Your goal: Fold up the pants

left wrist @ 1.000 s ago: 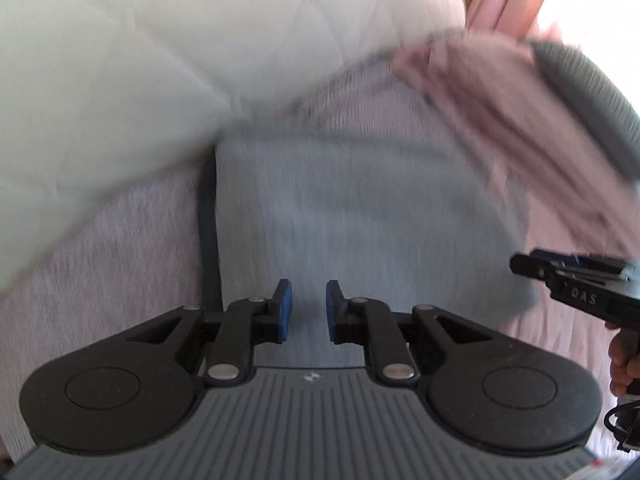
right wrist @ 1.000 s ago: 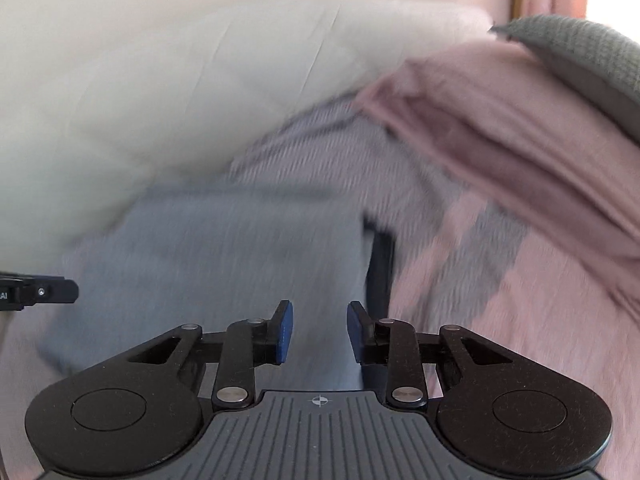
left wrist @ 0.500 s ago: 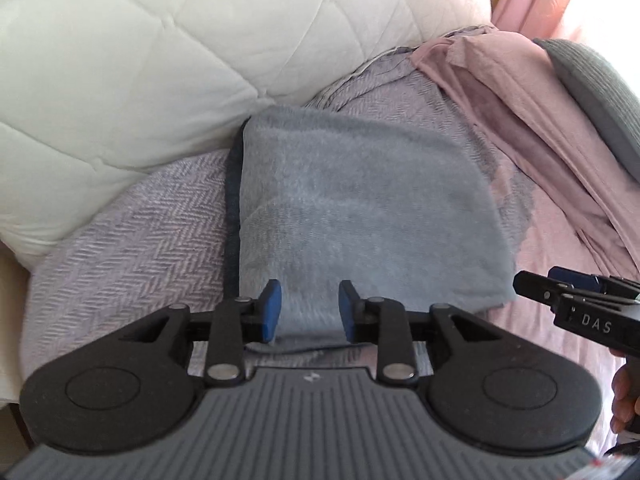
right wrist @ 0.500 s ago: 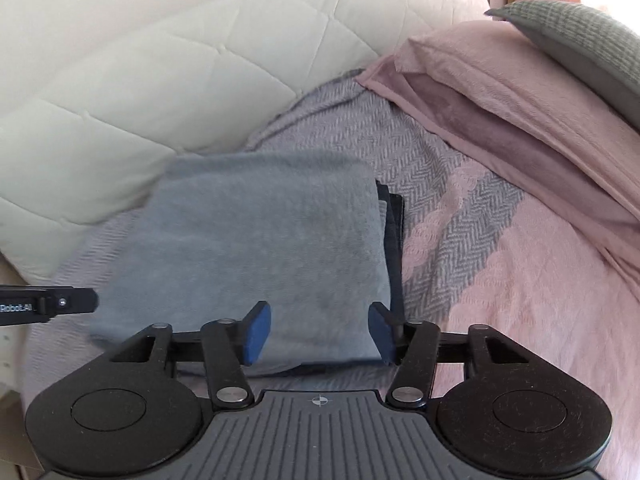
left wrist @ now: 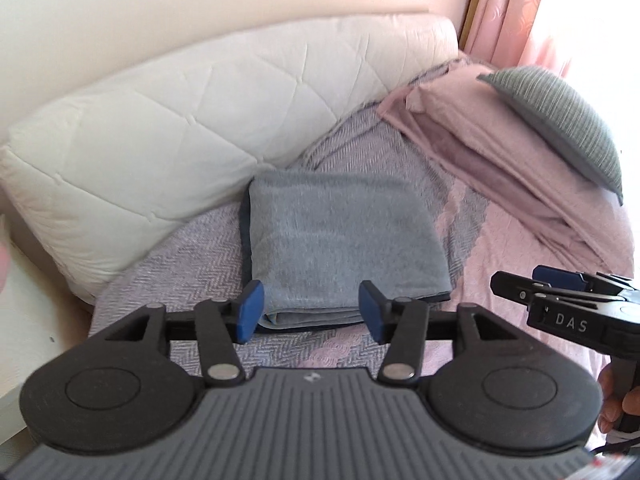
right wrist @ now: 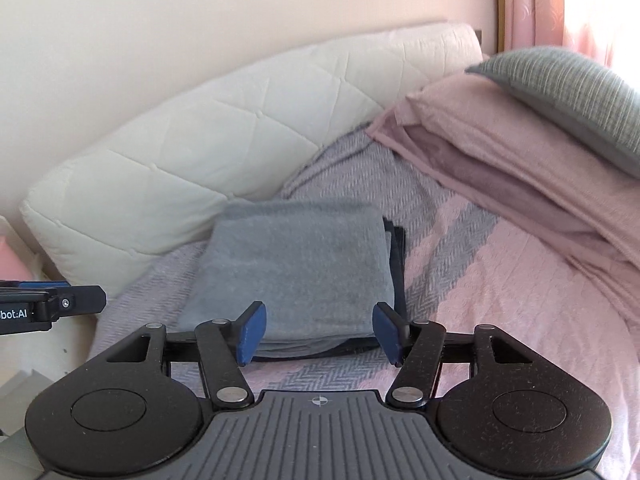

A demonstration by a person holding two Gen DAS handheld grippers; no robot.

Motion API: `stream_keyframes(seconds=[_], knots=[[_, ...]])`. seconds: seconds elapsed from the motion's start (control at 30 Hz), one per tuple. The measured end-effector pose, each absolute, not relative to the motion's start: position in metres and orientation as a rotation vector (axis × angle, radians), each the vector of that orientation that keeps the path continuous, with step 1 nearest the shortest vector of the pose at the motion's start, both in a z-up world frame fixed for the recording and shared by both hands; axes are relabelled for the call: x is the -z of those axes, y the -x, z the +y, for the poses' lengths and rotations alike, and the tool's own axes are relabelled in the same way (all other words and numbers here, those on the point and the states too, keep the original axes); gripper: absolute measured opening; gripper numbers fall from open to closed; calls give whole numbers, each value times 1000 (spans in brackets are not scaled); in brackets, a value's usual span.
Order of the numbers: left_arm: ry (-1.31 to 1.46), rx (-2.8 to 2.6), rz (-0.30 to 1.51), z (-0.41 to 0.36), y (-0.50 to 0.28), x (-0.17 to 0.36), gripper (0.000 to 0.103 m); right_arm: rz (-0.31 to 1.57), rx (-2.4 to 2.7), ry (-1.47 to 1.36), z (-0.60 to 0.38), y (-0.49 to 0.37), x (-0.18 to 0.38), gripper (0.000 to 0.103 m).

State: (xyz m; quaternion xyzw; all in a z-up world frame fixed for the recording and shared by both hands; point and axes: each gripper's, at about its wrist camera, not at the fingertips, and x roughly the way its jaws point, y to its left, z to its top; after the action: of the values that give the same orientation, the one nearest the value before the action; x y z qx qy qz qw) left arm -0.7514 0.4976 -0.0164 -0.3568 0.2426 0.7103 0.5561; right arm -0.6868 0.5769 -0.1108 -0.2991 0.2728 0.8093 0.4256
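The grey pants (left wrist: pixel 336 236) lie folded into a flat rectangle on the bed, with a dark edge showing along one side; they show again in the right wrist view (right wrist: pixel 296 268). My left gripper (left wrist: pixel 311 312) hangs above and in front of the near edge, its jaws opening with nothing between the blue pads. My right gripper (right wrist: pixel 320 334) is likewise raised off the cloth, jaws opening and empty. The right gripper (left wrist: pixel 560 292) also shows at the right of the left wrist view, held by a hand (left wrist: pixel 616 408). The left gripper's tip (right wrist: pixel 60 304) pokes in at the left of the right wrist view.
A white quilted cushion (left wrist: pixel 192 128) leans against the wall behind the pants. Pink bedding (right wrist: pixel 520 184) and a grey pillow (right wrist: pixel 572 96) are stacked at the right. A pink and grey patterned bedspread (left wrist: pixel 480 248) covers the bed. Pink curtain (left wrist: pixel 516 4) hangs at top right.
Both grippers have lifted up and back from the folded pants, so more of the bed shows. Their jaws have widened from nearly shut to apart.
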Motion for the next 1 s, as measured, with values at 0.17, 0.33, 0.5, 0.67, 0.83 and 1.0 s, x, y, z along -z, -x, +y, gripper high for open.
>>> stream_keyframes(seconds=[0.17,0.33,0.5,0.67,0.83,1.0], knots=[[819,-1697,535,472,739,-13,63,667,-2038,719,556,671,79,57],[788,-1724,519,441,723,-35,74,665,-2048,705,529,650,53,61],[781,-1742,486,406,709,-52,86,648,-2071,697,497,626,32,65],[742,-1766,458,375,695,-65,87,622,-2109,677,467,609,16,67],[689,-1794,452,344,679,-74,99,589,-2123,683,440,599,8,68],[612,-1835,482,317,658,-78,102,554,-2124,700,416,592,6,68]])
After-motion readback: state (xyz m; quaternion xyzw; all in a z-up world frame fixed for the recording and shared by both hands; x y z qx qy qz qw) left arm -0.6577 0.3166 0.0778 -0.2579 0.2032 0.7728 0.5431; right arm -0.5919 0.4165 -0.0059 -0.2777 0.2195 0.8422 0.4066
